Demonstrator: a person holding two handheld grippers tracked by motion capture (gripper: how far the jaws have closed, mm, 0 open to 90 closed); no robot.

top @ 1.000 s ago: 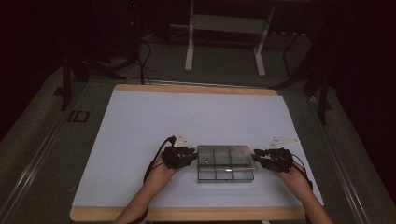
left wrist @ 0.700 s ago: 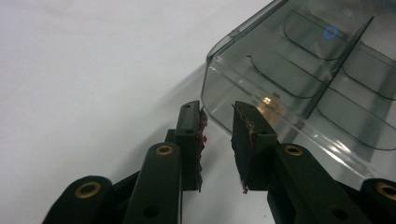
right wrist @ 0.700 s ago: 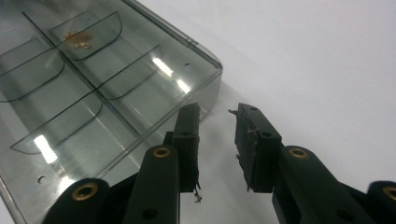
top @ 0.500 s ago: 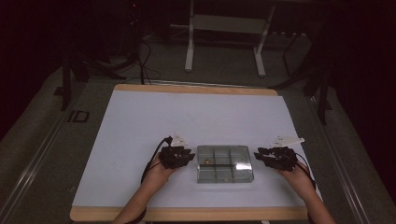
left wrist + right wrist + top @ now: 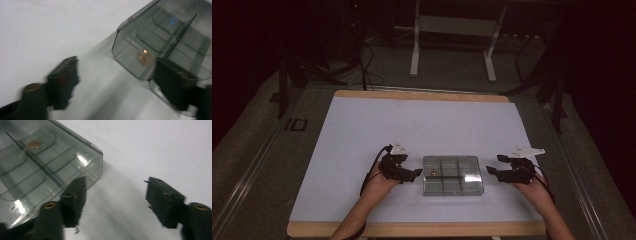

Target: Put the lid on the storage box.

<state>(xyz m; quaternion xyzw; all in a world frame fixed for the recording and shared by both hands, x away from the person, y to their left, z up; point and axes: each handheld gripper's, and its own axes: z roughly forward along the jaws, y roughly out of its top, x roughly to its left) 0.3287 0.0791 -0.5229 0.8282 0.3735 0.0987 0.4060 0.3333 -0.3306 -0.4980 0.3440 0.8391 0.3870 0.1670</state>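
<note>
Clear compartment box (image 5: pixel 452 175) flat on the white bench (image 5: pixel 422 125), near the front edge, lid closed, dividers visible through the smoky plastic. Small copper-coloured piece (image 5: pixel 432 173) inside, in a compartment at the box's left end (exact shape too blurred to tell). Left tool (image 5: pixel 416 173) just beside the box's left end, jaws just been opening and now spread, nothing between them; in the left gripper view one jaw in front of the box's corner, the other over bare bench. Right tool (image 5: pixel 493 166) a little off the box's right end, jaws likewise just been opening, now spread wide, empty, no contact with the box.
</note>
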